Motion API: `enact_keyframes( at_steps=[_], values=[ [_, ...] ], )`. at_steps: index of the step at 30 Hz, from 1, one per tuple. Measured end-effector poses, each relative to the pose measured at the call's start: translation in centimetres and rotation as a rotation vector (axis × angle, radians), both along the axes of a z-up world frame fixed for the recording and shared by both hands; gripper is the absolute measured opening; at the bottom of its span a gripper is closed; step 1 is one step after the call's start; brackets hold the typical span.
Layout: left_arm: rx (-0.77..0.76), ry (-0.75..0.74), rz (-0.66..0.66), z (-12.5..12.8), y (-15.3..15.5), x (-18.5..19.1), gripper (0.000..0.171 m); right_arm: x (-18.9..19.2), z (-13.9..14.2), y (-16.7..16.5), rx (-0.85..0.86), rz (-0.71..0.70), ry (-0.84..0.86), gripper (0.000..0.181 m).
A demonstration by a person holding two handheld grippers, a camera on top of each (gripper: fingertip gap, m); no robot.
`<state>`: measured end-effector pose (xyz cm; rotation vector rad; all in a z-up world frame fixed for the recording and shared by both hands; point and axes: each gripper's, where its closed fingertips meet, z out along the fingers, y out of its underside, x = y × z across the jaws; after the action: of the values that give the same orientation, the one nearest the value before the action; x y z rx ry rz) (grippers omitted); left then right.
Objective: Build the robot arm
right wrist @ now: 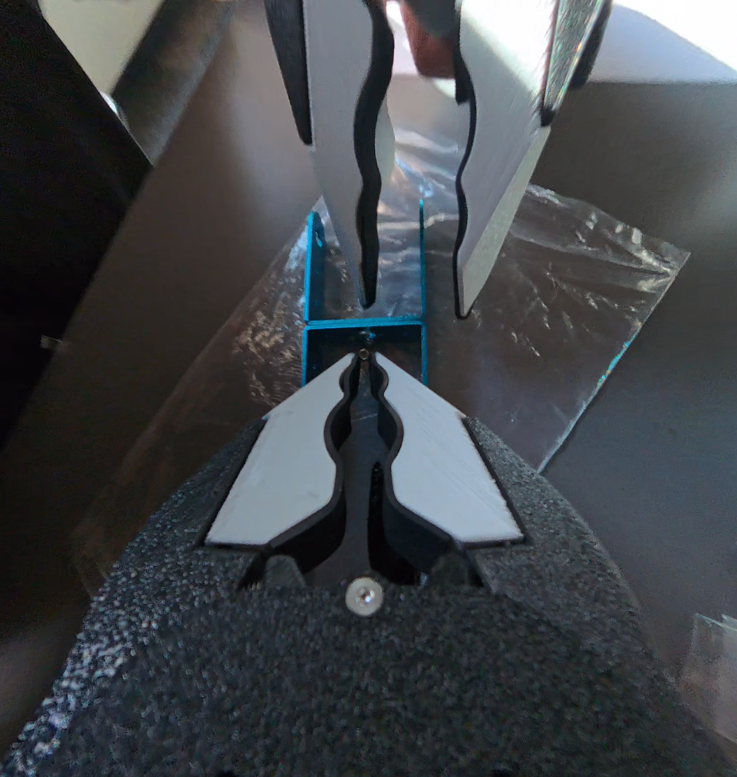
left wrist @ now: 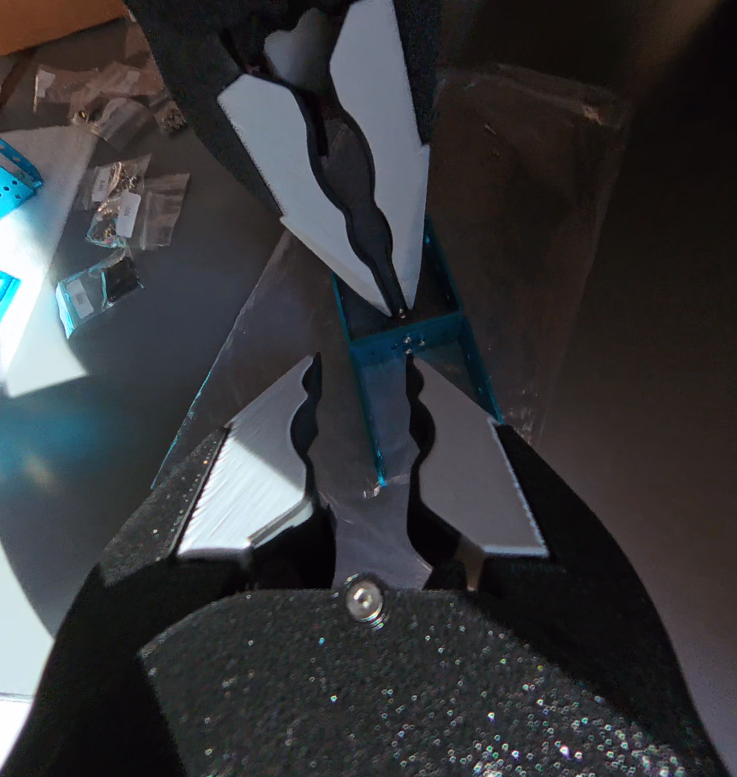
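The left tool (left wrist: 362, 363) was spread wide, straddling one wall of the blue channel bracket (left wrist: 404, 336) on the plastic sheet (right wrist: 568, 294). The right tool (right wrist: 363, 355) was pinched on what looked like a small screw (right wrist: 363, 354) — inside the bracket. Only the left view showed parts bags (left wrist: 118, 197) on the worktop (left wrist: 215, 202).

Place: looked like a hobby workbench.
Evidence: blue perforated metal brackets (left wrist: 3, 191), bagged small hardware (left wrist: 118, 197), dark tabletop (left wrist: 215, 235).
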<state>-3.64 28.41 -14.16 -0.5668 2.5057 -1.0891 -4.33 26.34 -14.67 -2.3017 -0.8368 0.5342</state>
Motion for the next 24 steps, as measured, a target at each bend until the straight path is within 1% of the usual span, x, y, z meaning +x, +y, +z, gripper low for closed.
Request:
enact_keyframes(
  at_steps=[3,6,9,13,16,17,24],
  values=[
    [-0.005,-0.009,-0.007,-0.1,-0.4,0.0,0.041,-0.4,0.8,-0.1,0.019,-0.008,0.094,0.002],
    [0.023,0.001,-0.016,-0.7,-0.6,-0.1,0.042,-0.7,0.4,-0.1,0.014,-0.01,0.11,0.0],
    [0.047,-0.003,-0.028,-1.1,-0.7,-0.2,0.042,-0.7,-0.5,-0.3,-0.008,-0.003,0.053,0.0],
    [0.041,-0.003,-0.028,-1.1,-0.8,-0.2,0.041,-0.6,-0.9,-0.8,-0.039,0.014,-0.006,0.002],
    [0.043,0.005,-0.027,-1.2,-0.8,-0.2,0.04,-0.9,-0.8,-0.8,-0.001,0.039,-0.064,0.006],
    [0.047,0.012,-0.031,-1.4,-0.8,-0.3,0.038,-1.1,-0.8,-0.9,0.0,0.049,-0.074,0.011],
    [0.032,0.023,-0.03,-1.2,-0.9,-0.4,0.038,-1.2,-1.4,-0.8,-0.018,0.05,-0.107,0.011]
  ],
)
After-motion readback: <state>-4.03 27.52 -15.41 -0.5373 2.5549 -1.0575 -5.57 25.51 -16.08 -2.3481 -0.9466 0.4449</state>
